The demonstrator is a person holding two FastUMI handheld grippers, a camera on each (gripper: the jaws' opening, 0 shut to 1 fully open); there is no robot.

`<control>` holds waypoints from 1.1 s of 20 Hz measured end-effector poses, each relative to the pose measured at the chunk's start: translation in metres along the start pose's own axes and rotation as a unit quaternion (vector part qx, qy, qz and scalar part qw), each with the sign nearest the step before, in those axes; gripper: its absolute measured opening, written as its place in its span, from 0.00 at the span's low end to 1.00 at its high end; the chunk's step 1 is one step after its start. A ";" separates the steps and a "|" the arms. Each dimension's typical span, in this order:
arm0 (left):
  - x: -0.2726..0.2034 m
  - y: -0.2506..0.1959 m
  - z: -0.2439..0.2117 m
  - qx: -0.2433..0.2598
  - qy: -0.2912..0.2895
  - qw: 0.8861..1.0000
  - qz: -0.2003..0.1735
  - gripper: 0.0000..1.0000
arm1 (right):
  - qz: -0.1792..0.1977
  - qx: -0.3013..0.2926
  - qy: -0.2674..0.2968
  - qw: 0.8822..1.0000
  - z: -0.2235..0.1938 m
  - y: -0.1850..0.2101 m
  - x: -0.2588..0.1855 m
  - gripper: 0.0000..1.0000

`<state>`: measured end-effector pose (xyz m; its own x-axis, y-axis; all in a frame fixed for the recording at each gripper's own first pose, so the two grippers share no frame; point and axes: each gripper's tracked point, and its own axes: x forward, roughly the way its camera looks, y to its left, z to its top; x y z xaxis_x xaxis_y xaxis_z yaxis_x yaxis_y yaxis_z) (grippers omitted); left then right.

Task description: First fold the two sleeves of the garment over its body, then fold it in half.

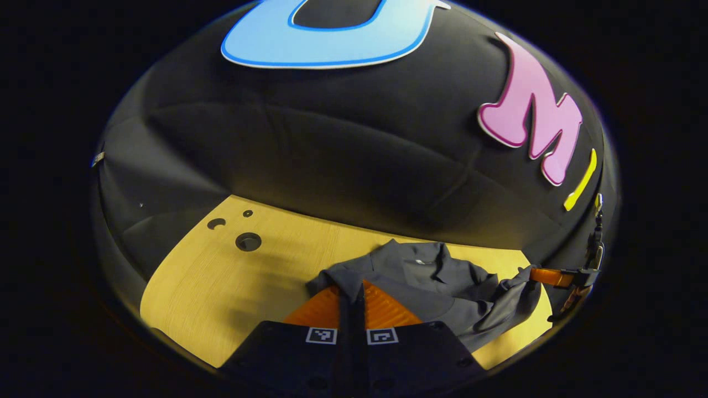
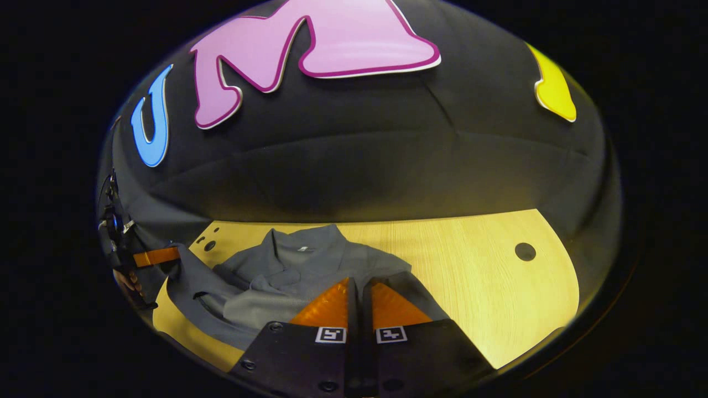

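In the left gripper view, the left gripper [image 1: 352, 301] is clenched on an edge of the grey shirt [image 1: 437, 282], which lies crumpled on the wooden table [image 1: 221, 287] near the booth's black wall, with three round holes [image 1: 248, 241] in the tabletop off to the left (well apart from the cloth), while the right gripper [image 1: 539, 275] at the far right pinches a lifted fold of the shirt. In the right gripper view, the right gripper [image 2: 357, 304] is clamped on the shirt's [image 2: 310, 265] near edge, collar away from the camera; a sleeve [image 2: 185, 276] is raised by the left gripper [image 2: 166, 255] at left, and one hole [image 2: 525, 251] sits on bare table [image 2: 470, 276] to the right.
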<state>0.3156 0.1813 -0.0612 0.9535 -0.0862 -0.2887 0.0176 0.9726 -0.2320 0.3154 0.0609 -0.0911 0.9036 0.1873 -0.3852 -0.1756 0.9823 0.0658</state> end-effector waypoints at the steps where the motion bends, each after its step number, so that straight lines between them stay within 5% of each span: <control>1: 0.010 -0.001 0.003 0.000 -0.004 1.000 -0.003 0.05 | -0.001 -0.002 -0.003 1.000 0.002 -0.001 0.008 0.05; 9: 0.082 0.007 0.003 -0.048 -0.016 0.999 -0.008 0.05 | -0.022 0.009 -0.005 1.000 -0.001 -0.016 0.071 0.05; 15: 0.087 0.027 -0.033 -0.082 0.033 0.995 0.049 0.14 | -0.023 -0.018 0.023 0.999 -0.027 -0.012 0.081 0.08; 17: 0.075 0.034 -0.028 -0.078 0.032 0.994 0.071 0.35 | -0.026 -0.015 0.022 0.999 -0.026 -0.013 0.074 0.17; 19: 0.062 0.040 -0.020 -0.055 0.026 0.993 0.096 0.43 | -0.016 0.006 0.013 1.000 -0.020 -0.007 0.059 0.46; 22: 0.034 0.031 0.001 -0.031 0.001 0.995 0.094 0.72 | -0.020 0.017 -0.005 1.000 -0.013 -0.012 0.031 0.94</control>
<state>0.3487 0.2092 -0.0771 0.9372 0.0962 -0.3353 -0.1806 0.9562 -0.2303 0.3407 0.0550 -0.1163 0.9137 0.1475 -0.3788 -0.1256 0.9887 0.0821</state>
